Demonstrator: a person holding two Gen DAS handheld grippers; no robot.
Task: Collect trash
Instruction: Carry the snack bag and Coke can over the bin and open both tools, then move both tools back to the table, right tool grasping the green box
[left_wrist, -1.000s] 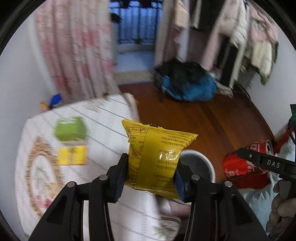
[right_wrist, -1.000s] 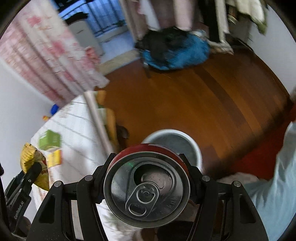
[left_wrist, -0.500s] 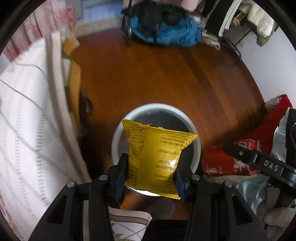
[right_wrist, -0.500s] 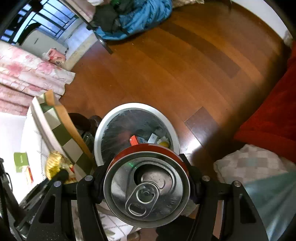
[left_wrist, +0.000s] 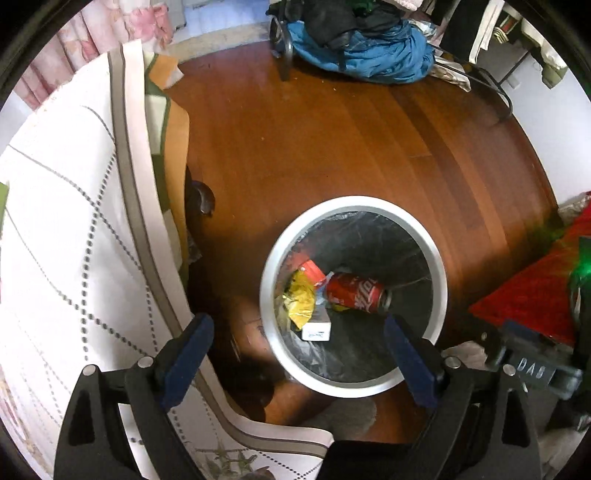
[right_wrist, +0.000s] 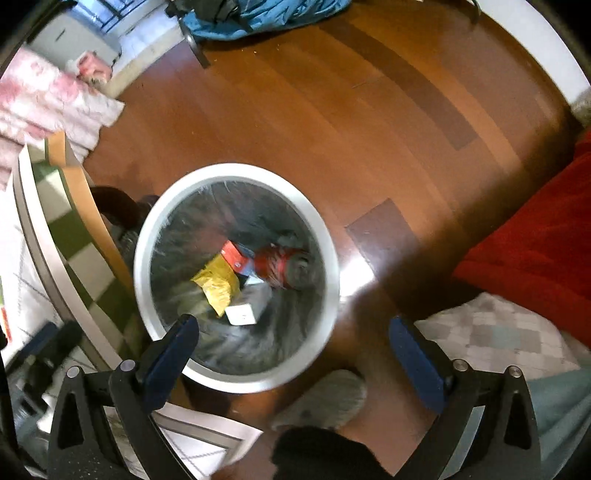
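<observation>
Left tongs: your left tongs (left_wrist: 299, 354) hang above the bin with the jaws spread wide and nothing between them.
Right tongs: your right tongs (right_wrist: 293, 354) are likewise spread apart and empty, over the near rim of the bin.
Bin: the round white-rimmed bin (left_wrist: 439, 266) stands on the wooden floor (left_wrist: 332, 147), lined with a dark bag, just beside the draped edge of the surface.
Red can: the red can (left_wrist: 356, 292) lies on its side inside the bin, its top end toward the right in your left view; in the right view it is blurred (right_wrist: 277, 266).
Yellow packet: the yellow packet (left_wrist: 300, 302) lies crumpled in the bin, just left of the can and touching the other trash.
Other trash: a small white box (left_wrist: 316, 332) sits below the packet, and a red-and-white carton (left_wrist: 312, 268) above it.
Surface: the white cloth with dotted lines (left_wrist: 55, 240) covers the surface to your left.
Floor beyond: a blue bundle of fabric (left_wrist: 369, 55) lies well apart from the bin, at the far side.
</observation>
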